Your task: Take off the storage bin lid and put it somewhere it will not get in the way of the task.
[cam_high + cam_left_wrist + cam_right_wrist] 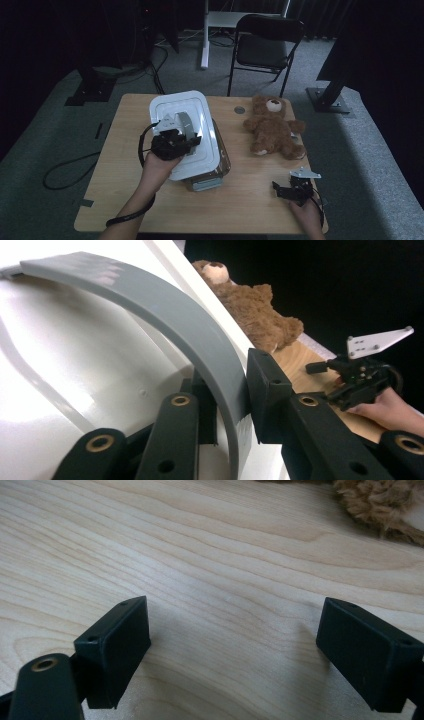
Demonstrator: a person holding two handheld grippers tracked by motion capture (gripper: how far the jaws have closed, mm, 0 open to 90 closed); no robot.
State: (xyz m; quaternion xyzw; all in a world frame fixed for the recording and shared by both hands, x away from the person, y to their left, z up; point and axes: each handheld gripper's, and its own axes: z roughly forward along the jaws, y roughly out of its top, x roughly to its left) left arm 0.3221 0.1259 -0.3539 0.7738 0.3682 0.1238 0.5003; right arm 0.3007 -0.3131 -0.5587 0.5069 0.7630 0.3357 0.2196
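Light wood tabletop (pixel 250 200): clear bin (pixel 220 160) with white lid (pixel 187 107) left-centre, brown teddy bear (pixel 272 127) lying right.

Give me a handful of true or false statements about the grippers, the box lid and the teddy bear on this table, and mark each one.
1. The left gripper is shut on the grey handle of the white lid. True.
2. The right gripper holds the teddy bear. False: its jaws stand open over bare wood of the table, with nothing between them.
3. The teddy bear lies inside the clear box. False: it lies on the table, to the right of the box.
4. The lid sits askew on top of the clear box, part of which shows beneath it. True.
5. A folding chair stands on the floor beyond the table. True.
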